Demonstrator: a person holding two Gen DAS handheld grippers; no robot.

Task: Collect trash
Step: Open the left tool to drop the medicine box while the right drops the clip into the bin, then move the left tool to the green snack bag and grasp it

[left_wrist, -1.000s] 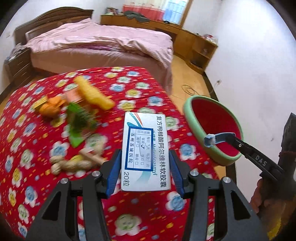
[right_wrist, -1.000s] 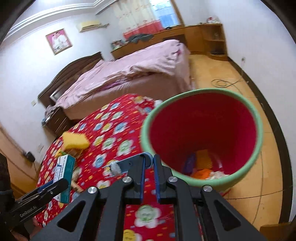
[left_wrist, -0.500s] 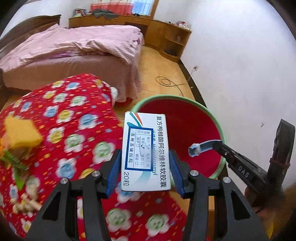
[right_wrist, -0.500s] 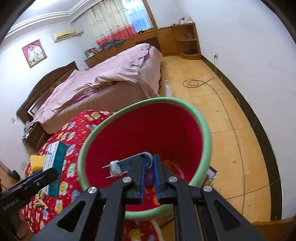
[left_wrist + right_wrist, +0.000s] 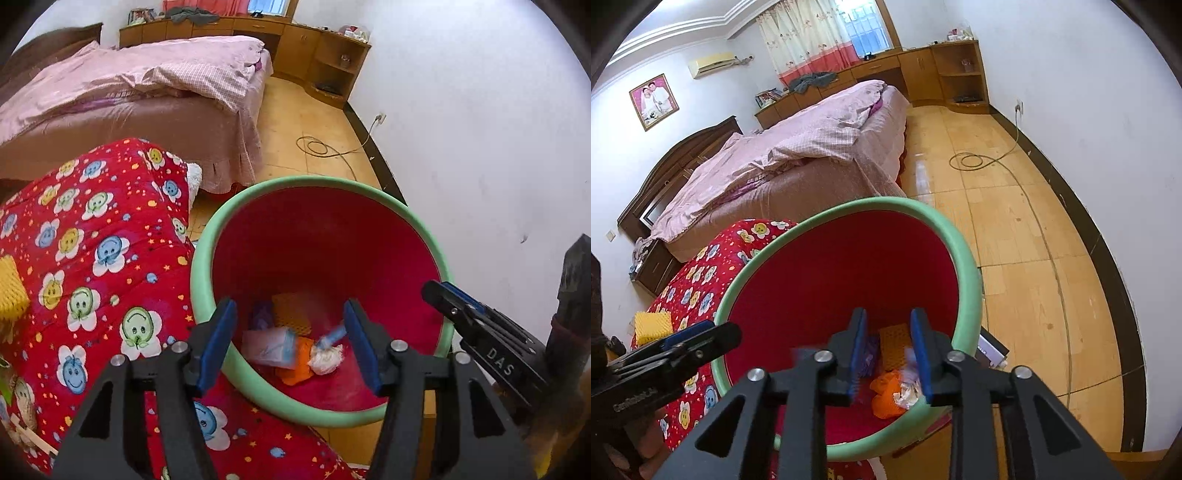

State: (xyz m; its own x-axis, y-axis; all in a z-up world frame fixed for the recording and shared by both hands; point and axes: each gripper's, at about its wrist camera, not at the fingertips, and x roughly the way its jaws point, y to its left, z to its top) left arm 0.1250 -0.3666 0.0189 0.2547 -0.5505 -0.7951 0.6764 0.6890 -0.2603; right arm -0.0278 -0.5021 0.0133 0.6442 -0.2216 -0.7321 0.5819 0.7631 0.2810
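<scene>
Red flower-print cloth (image 5: 92, 266) borders a green-rimmed red plastic bin (image 5: 369, 188) on tan tiled floor (image 5: 1015, 236); left gripper (image 5: 290, 345) and right gripper (image 5: 888, 352), just opening, grip nothing

Bed (image 5: 147, 92) lies well beyond the fingers, far left. Cabinet (image 5: 325, 55) stands beyond them. Cable (image 5: 975, 160) coils on floor (image 5: 1015, 258), right of them.

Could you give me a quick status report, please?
Left gripper and right gripper open, jaws just opened, empty. Medicine box and swab in bin. Nothing obstructing.
</scene>
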